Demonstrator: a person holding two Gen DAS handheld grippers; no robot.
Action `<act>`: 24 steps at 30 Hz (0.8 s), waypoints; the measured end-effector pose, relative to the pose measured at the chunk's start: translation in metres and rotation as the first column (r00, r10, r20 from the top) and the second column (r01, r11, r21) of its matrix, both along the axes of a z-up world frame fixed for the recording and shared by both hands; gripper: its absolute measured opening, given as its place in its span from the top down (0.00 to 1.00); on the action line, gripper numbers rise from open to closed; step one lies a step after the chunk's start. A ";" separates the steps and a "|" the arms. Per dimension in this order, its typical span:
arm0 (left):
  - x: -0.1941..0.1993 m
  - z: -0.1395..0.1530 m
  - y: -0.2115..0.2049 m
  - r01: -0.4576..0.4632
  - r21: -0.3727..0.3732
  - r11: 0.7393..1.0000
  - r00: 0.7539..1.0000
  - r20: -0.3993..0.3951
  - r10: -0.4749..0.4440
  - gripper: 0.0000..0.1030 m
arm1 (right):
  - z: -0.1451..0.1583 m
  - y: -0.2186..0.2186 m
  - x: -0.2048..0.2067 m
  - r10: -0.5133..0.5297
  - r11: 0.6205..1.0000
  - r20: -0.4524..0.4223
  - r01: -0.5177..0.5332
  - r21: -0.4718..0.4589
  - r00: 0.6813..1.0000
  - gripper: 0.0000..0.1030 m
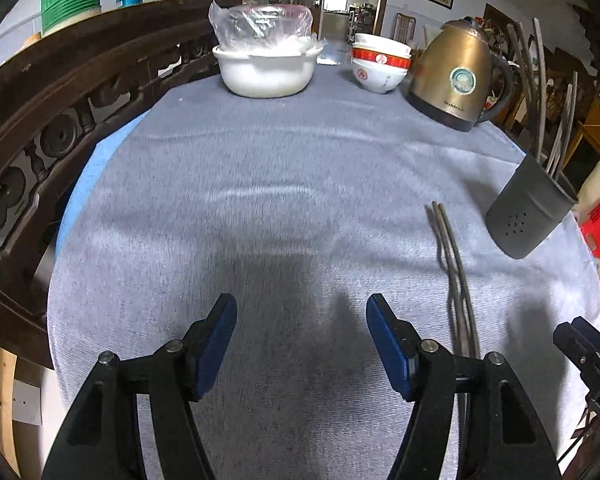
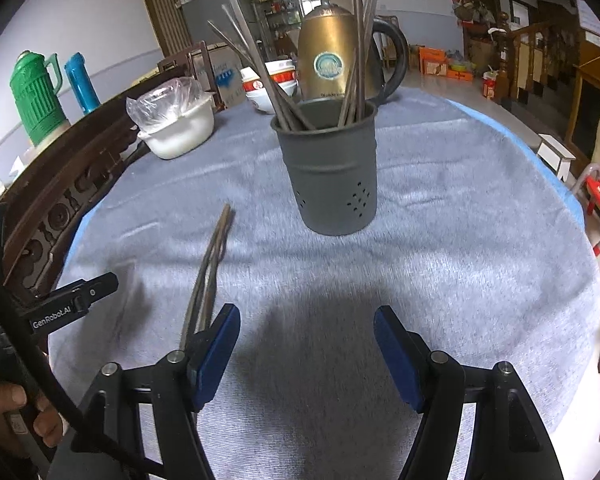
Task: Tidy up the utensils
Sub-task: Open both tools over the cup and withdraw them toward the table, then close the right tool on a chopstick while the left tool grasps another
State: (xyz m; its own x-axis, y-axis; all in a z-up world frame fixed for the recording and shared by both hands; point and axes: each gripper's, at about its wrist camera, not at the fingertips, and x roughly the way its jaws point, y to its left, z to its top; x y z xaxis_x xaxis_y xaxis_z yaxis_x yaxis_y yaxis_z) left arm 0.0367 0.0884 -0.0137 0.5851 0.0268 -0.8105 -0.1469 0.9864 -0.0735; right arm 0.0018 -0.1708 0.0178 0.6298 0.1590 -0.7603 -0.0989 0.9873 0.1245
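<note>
Your loose pair of chopsticks (image 2: 210, 272) lies flat on the grey-clothed worktop (image 2: 440, 248), between your two tools, and that is the relation your next move turns on. Seen from the right wrist, the pair sits just left of the right hand-held gripper (image 2: 306, 354); its near ends pass close beside, or slightly behind, the left blue pad, and the sticks run away from you toward the far side, leaning a little right toward the grey utensil holder (image 2: 332, 184). Seen from the left wrist, the same chopsticks (image 1: 454, 276) lie just right of the left hand-held gripper (image 1: 302, 350), near ends hidden behind its right finger, far tips pointing up the cloth. Both tools are spread wide and hold nothing. The holder stands upright further up the worktop, almost straight ahead of your right tool and already carrying several chopsticks, with the brass kettle (image 2: 336, 52) behind it. Your right tool looks the better placed, I judge: shift it a little left and turn it so the pads close across the pair's long axis, not along it.
</note>
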 end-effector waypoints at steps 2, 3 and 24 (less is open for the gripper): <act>0.002 -0.005 0.000 -0.002 0.003 1.000 1.000 -0.013 0.002 0.34 | -0.003 -0.001 0.002 -0.004 1.000 -0.010 0.004 -0.001 1.000 0.29; 0.002 -0.008 0.001 -0.004 0.002 1.000 1.000 -0.023 0.004 0.34 | -0.006 -0.002 0.003 -0.008 1.000 -0.018 0.008 -0.001 1.000 0.29; -0.002 -0.021 -0.004 0.005 0.030 1.000 0.998 -0.070 -0.002 0.33 | -0.019 0.055 0.054 0.198 0.979 -0.243 -0.181 0.090 0.950 0.64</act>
State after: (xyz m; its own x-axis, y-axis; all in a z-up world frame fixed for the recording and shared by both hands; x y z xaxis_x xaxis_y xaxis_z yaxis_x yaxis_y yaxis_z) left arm 0.0346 0.0841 -0.0347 0.5270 0.0501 -0.8484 -0.1472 0.9886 -0.0330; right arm 0.0554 -0.1163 -0.0014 0.3750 0.3119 -0.8730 -0.2404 0.9422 0.2334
